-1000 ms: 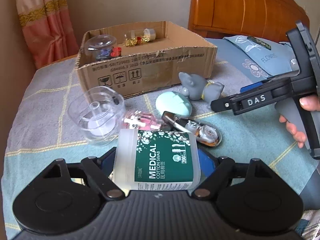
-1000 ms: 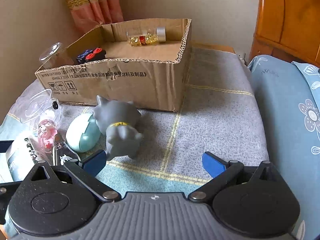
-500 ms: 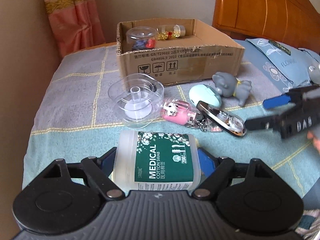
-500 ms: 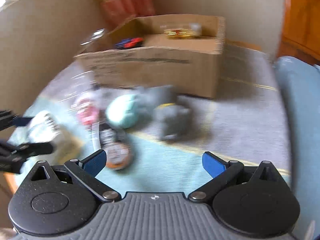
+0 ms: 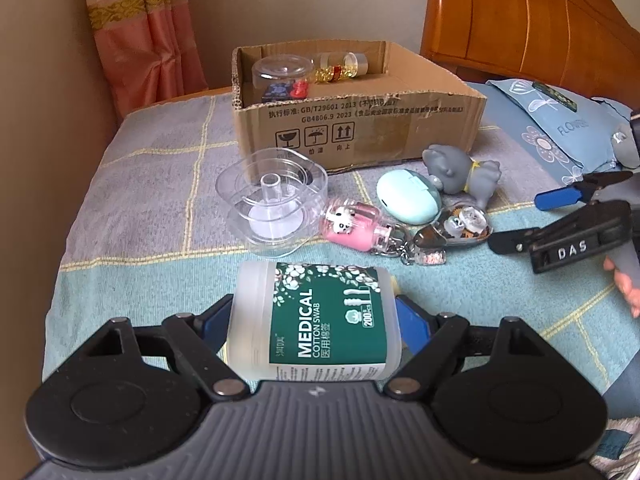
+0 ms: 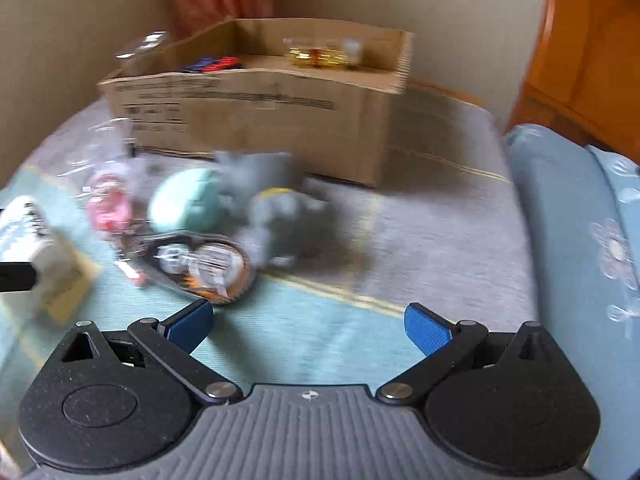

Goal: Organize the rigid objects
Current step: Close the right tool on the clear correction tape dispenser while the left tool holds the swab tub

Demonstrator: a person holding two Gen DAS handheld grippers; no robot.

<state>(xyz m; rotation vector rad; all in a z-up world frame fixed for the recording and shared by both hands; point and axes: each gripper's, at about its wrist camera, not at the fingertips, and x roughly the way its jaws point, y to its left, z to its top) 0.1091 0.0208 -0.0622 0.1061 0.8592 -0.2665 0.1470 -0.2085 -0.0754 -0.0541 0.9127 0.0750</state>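
Left wrist view: left gripper [image 5: 314, 322] is clamped on the swab jar [image 5: 316, 320], blue pads pressed to both its sides, jar lying w/ label up, over the bed's [image 5: 132, 184] near edge. Past it, mid-bed, a loose cluster: clear tub [image 5: 272, 196], pink bottle [image 5: 354, 226] just right of it, mint case [image 5: 408, 196], grey cat [image 5: 464, 170] touching the case, shiny keychain [image 5: 456, 226] near the bottle. Cardboard box [image 5: 360, 120] sits toward the far edge, holding a clear cup [image 5: 282, 74] and a jar of gold beads [image 5: 340, 70]. Pillow [image 5: 552, 128] at the right edge, near the headboard [image 5: 520, 20].

Right wrist view, blurred: right gripper [image 6: 308, 326] is spread wide, nothing btwn the fingers, above bare bedspread near the keychain [image 6: 200, 266]; cat [image 6: 276, 196] and box [image 6: 260, 108] beyond.
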